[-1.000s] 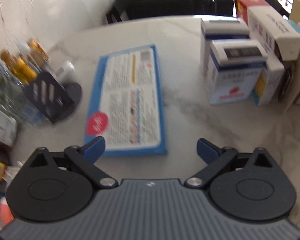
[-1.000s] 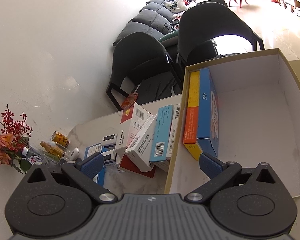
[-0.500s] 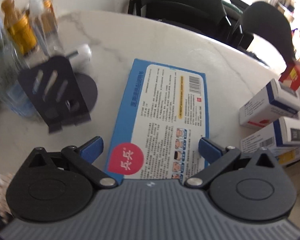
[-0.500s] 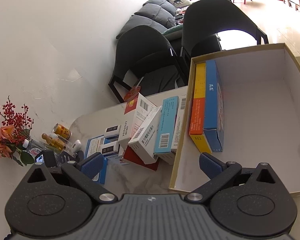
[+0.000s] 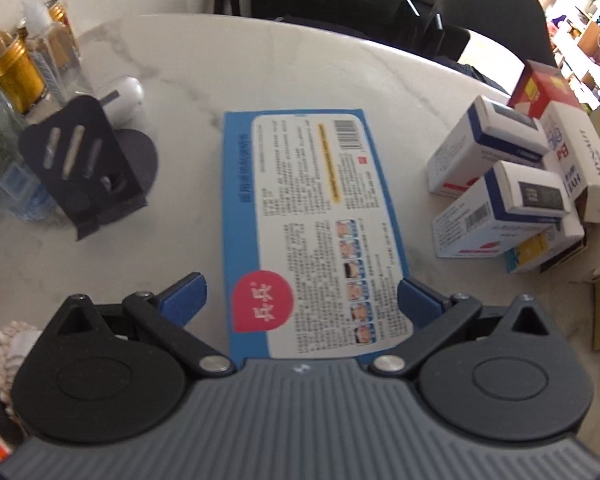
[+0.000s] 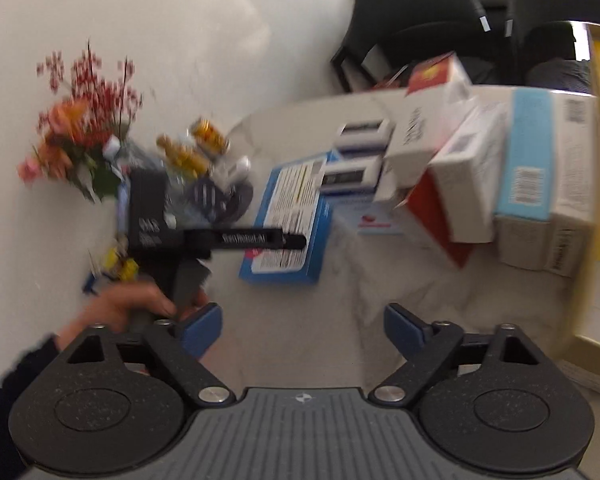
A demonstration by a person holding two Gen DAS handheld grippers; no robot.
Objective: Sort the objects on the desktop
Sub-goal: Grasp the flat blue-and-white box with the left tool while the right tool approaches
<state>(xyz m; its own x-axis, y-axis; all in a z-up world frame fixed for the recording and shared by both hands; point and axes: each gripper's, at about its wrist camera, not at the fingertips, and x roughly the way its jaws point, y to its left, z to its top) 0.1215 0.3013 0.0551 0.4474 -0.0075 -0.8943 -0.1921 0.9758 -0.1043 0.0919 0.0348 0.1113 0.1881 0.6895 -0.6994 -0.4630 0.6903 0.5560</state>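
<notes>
Your left gripper (image 5: 302,294) stands open astride the flat blue box (image 5: 312,224), mid-worktop (image 5: 204,76), pads not pressing. Your right gripper (image 6: 302,326) is closing, nothing between its jaws, over bare marble.

A home living room is suggested. A round marble table (image 5: 284,60) is set against a white wall (image 6: 140,40), with dark chairs (image 5: 496,12) drawn up behind it. Flowers (image 6: 80,136) and small bottles (image 5: 16,68) are kept at the table's edge, and what may be shelves (image 5: 584,28) are glimpsed, blurred, beyond.
</notes>
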